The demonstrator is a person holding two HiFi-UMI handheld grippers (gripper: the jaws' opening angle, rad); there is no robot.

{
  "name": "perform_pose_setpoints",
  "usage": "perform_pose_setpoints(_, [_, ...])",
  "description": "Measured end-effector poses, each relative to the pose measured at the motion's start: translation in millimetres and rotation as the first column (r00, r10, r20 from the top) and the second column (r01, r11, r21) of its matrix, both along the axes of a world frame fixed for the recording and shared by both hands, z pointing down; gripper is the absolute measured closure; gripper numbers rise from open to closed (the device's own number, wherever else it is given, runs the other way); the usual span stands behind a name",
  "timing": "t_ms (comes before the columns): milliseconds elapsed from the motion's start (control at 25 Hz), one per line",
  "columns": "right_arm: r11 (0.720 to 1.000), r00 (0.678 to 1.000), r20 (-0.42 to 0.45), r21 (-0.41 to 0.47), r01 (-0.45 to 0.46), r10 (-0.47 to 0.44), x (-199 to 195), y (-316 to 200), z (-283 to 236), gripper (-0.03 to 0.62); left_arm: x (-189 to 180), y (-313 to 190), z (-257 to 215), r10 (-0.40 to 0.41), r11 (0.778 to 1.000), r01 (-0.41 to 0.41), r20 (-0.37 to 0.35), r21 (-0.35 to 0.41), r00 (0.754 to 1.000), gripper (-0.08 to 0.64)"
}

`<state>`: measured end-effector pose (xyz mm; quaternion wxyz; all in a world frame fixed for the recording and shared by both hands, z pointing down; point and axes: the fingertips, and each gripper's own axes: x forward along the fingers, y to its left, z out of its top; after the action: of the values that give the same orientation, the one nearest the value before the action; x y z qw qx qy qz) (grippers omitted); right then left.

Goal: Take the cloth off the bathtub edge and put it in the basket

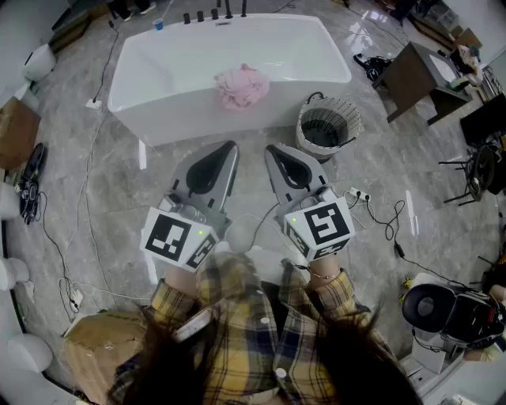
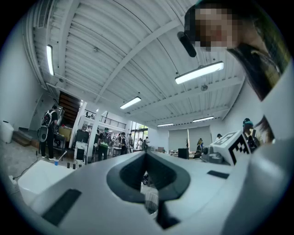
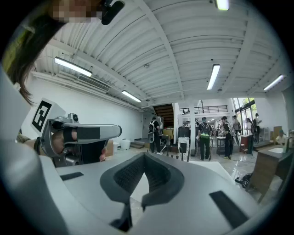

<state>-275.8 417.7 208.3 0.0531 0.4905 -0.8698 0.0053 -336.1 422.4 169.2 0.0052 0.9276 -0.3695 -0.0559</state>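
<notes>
A crumpled pink cloth (image 1: 242, 85) lies on the near edge of the white bathtub (image 1: 158, 71). A round woven basket (image 1: 328, 126) stands on the floor just right of the tub's near corner. My left gripper (image 1: 230, 147) and right gripper (image 1: 273, 149) are held side by side above the floor, short of the tub, tips pointing toward it. Both are shut with nothing between the jaws. In the left gripper view the left gripper's (image 2: 146, 154) jaws meet, and in the right gripper view the right gripper's (image 3: 144, 156) do too. Neither gripper view shows the cloth.
Cables and a power strip (image 1: 360, 198) trail over the grey marble floor to the right. A cardboard box (image 1: 103, 348) sits at lower left and a dark table (image 1: 415, 75) at upper right. Taps (image 1: 213, 15) line the tub's far rim. People (image 3: 225, 133) stand far off.
</notes>
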Motion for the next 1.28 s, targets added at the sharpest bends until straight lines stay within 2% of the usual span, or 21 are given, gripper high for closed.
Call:
perform_pose_setpoints(560, [1.0, 1.0, 0.02, 0.005, 0.008, -0.008, 23, 29, 2, 0.577, 14, 23, 9, -0.021, 1.0, 0.021, -0.002, -0.009, 1.0, 0.543])
perform_pose_setpoints(800, [0.999, 0.999, 0.031, -0.026, 0.022, -0.021, 30, 34, 20, 0.577, 19, 29, 24, -0.041, 0.999, 0.042, 0.017, -0.027, 0.999, 0.543])
perform_pose_setpoints(1040, [0.999, 0.999, 0.022, -0.045, 0.029, -0.028, 26, 5, 34, 0.577, 8, -5, 38, -0.06, 0.997, 0.061, 0.011, -0.049, 0.998, 0.543])
perform_pose_setpoints(1280, [0.998, 1.0, 0.014, -0.065, 0.004, -0.003, 23, -66, 43, 0.577, 7, -80, 38, -0.032, 0.999, 0.033, 0.008, -0.039, 0.999, 0.543])
